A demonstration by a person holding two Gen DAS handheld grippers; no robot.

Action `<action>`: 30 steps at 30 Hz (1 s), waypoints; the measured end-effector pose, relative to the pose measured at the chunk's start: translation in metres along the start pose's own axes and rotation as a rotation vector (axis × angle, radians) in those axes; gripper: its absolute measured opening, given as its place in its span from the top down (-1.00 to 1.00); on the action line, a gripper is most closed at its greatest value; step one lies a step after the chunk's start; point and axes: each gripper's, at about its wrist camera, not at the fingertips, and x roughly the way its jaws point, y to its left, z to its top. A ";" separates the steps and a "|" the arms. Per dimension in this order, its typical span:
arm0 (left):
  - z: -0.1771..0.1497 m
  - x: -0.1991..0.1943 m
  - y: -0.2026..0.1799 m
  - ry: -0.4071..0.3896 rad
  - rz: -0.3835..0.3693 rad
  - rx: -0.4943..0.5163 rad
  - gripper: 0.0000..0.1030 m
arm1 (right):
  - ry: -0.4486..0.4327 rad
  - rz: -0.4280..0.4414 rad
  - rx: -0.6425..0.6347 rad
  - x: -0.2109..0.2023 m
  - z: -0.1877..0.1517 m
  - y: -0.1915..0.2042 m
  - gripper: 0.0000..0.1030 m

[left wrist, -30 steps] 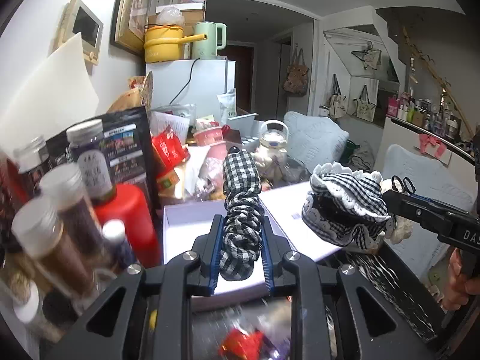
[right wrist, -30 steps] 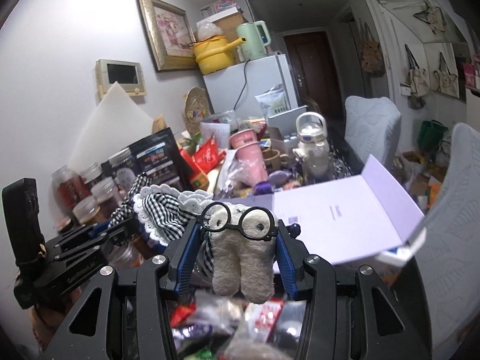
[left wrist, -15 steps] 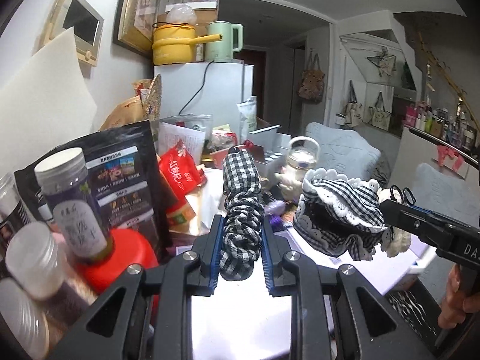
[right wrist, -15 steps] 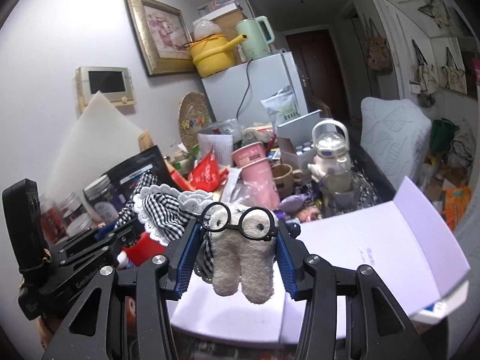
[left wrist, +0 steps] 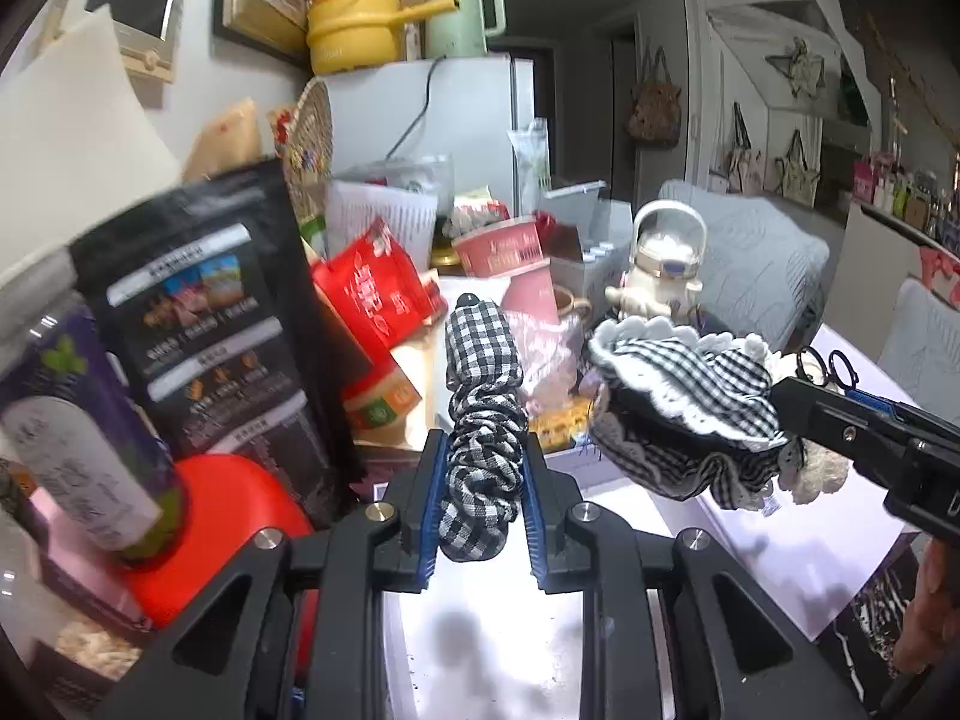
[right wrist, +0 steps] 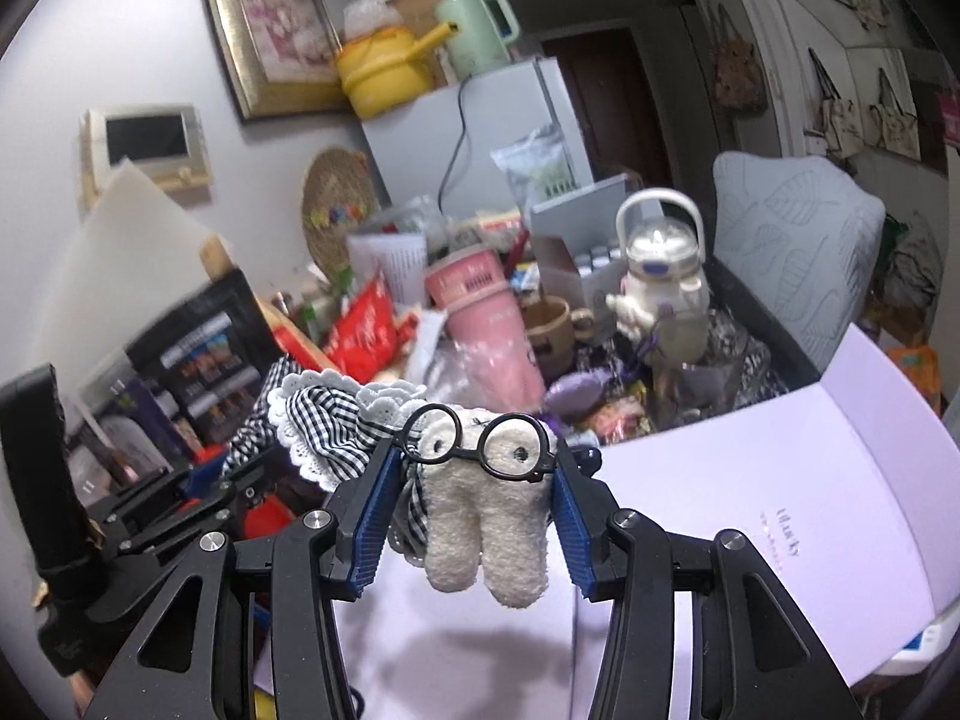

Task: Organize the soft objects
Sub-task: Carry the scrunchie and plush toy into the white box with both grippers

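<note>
My left gripper (left wrist: 480, 462) is shut on a black-and-white gingham scrunchie (left wrist: 483, 420), held upright above a white box (left wrist: 516, 648). My right gripper (right wrist: 474, 480) is shut on a cream plush toy with round black glasses (right wrist: 486, 516), which wears a gingham bonnet with white lace trim (right wrist: 324, 420). The toy hangs above the open white box (right wrist: 750, 510). In the left wrist view the bonnet (left wrist: 678, 414) and right gripper (left wrist: 864, 432) sit to the right of the scrunchie. The left gripper (right wrist: 180, 498) shows at the left of the right wrist view.
The table behind is crowded: a black snack bag (left wrist: 204, 324), red pouch (left wrist: 372, 294), pink cup (right wrist: 480, 312), white kettle-shaped bottle (right wrist: 660, 276), jars and a red lid (left wrist: 222, 516) on the left. A fridge (right wrist: 480, 138) stands behind, grey chairs (right wrist: 792, 240) to the right.
Both grippers have moved forward over the white box, keeping their holds. The clutter behind looks nearer, and the jars have slid off to the left.
</note>
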 end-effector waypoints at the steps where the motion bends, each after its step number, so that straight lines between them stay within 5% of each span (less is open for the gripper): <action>1: -0.001 0.005 -0.001 0.014 0.000 0.001 0.56 | 0.009 -0.003 0.000 0.005 -0.002 -0.001 0.06; 14: -0.022 0.060 -0.001 0.183 0.049 0.011 0.56 | 0.104 -0.027 0.025 0.048 -0.020 -0.012 0.06; 30: -0.036 0.096 -0.001 0.393 0.023 -0.050 0.50 | 0.213 -0.032 -0.014 0.067 -0.029 -0.007 -0.07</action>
